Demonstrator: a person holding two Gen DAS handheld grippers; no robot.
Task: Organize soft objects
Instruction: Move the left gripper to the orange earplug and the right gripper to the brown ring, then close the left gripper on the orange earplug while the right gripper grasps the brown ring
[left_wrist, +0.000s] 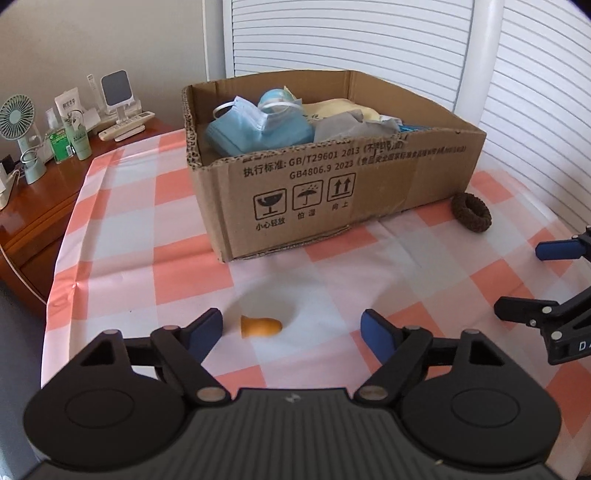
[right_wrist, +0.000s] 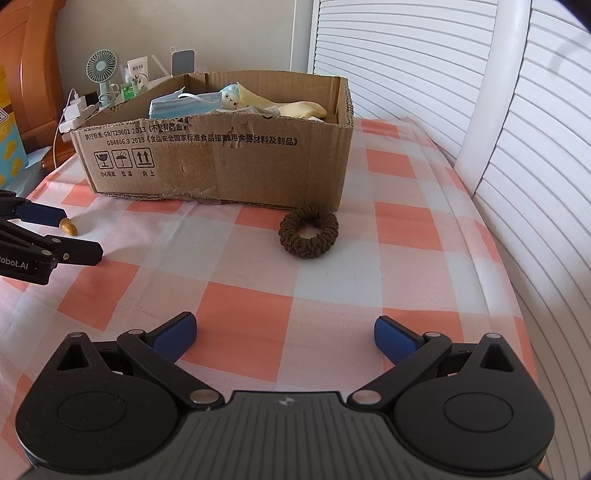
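A small orange earplug (left_wrist: 259, 326) lies on the checked tablecloth between the blue pads of my left gripper (left_wrist: 291, 329), nearer the left pad; the jaws stand apart and neither pad touches it. From the right wrist view the earplug (right_wrist: 69, 226) shows beside the left gripper's fingers (right_wrist: 40, 213). A brown scrunchie (right_wrist: 308, 231) lies on the cloth by the box's near right corner, ahead of my right gripper (right_wrist: 285, 334), which is open and holds nothing. The cardboard box (left_wrist: 369, 192) holds blue face masks (left_wrist: 255, 127), grey and yellow cloths and a small plush.
A wooden side table (left_wrist: 33, 206) at the left carries a small fan (left_wrist: 16, 122), bottles and a phone stand. White slatted shutters (right_wrist: 461, 92) run behind and along the right. The table edge drops off at the left and right of the cloth.
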